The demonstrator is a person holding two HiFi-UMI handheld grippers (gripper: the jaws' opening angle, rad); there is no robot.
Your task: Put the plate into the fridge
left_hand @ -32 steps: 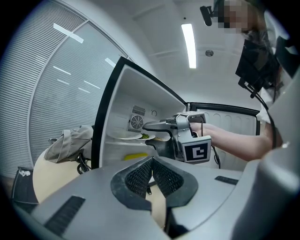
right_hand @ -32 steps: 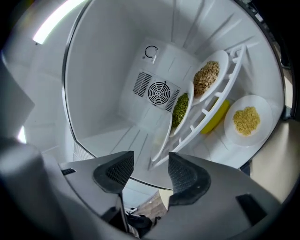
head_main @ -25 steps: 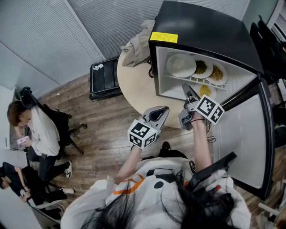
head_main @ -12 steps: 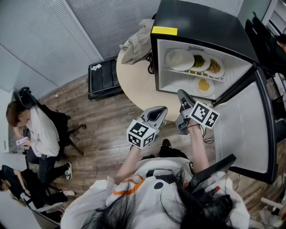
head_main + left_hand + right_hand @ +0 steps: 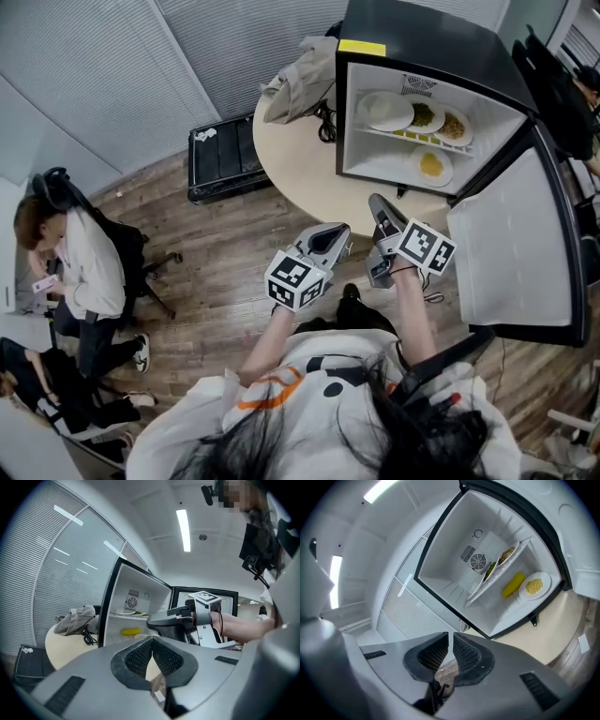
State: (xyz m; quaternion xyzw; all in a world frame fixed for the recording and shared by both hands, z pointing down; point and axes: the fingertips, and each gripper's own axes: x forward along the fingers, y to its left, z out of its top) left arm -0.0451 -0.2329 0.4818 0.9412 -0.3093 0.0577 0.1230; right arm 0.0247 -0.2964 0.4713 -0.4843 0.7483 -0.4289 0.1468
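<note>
Inside the open fridge (image 5: 441, 37) sit four plates (image 5: 431, 166): one with yellow food at the bottom, three on the shelf (image 5: 380, 130) above. Well outside, the left gripper (image 5: 152, 640) is closed and empty; the right gripper (image 5: 451, 638) has just been closing its jaws, nothing between them.

And the right gripper (image 5: 450, 641) is out of the fridge (image 5: 422, 37) now, pulled back to the near side, clear of the plate (image 5: 431, 166) on the lower shelf. Its jaws have just been closing on nothing. The left gripper (image 5: 153, 641) backs off too.
</note>
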